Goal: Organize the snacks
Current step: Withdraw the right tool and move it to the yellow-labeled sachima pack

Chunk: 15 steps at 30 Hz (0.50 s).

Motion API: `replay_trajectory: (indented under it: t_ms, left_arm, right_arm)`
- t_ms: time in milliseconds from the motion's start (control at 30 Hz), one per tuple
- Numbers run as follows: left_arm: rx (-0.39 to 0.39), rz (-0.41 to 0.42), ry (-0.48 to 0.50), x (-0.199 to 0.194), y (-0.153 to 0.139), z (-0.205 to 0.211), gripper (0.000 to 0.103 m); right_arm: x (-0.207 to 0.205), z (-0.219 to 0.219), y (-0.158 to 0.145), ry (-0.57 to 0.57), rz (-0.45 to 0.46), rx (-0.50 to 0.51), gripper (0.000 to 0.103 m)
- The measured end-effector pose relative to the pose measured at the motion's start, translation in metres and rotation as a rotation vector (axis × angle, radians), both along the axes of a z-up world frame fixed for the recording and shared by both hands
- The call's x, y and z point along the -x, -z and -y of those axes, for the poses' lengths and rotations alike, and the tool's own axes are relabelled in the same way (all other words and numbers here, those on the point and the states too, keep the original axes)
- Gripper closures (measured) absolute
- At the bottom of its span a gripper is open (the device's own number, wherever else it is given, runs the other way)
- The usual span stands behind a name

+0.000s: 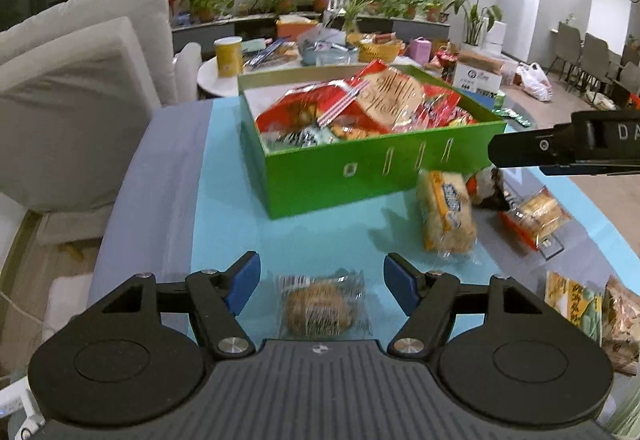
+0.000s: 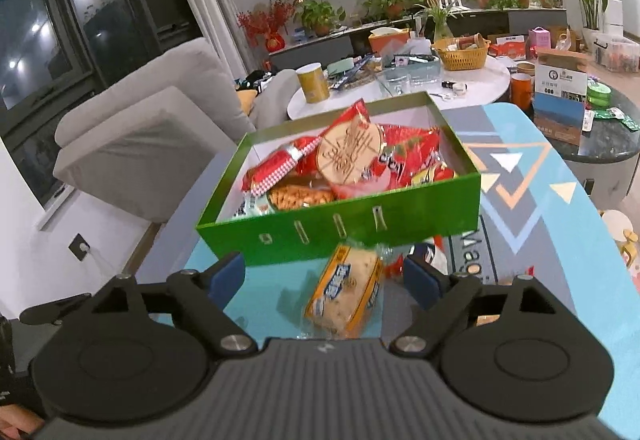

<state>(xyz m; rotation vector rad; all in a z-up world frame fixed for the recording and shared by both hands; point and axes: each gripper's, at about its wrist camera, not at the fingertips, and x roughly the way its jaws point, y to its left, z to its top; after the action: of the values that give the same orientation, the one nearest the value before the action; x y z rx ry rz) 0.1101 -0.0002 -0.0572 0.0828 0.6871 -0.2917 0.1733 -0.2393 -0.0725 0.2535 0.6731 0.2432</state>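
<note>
A green box [image 1: 360, 176] full of red snack packets stands on the blue table mat; it also shows in the right wrist view [image 2: 320, 236]. My left gripper [image 1: 322, 280] is open above a small clear-wrapped brown cake [image 1: 320, 306] lying between its fingers. My right gripper [image 2: 324, 276] is open over a yellow cracker packet [image 2: 346, 290], which lies in front of the box and also shows in the left wrist view [image 1: 446, 214]. The right gripper's black body [image 1: 568, 148] reaches in from the right.
More snack packets lie at the right of the mat [image 1: 536, 216], [image 1: 576, 304]. A grey sofa [image 1: 72, 112] stands to the left. A cluttered white round table [image 2: 400, 88] is behind the box. A dark side table [image 2: 600, 136] with a box stands at the right.
</note>
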Motion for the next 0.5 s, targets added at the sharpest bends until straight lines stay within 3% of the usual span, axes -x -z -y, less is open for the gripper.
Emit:
replay_trajectory:
  t_ms: [500]
  left_arm:
    - [-0.047, -0.05, -0.022, 0.007, 0.017, 0.005, 0.033]
  right_arm:
    - [0.017, -0.009, 0.019, 0.002, -0.016, 0.066, 0.057]
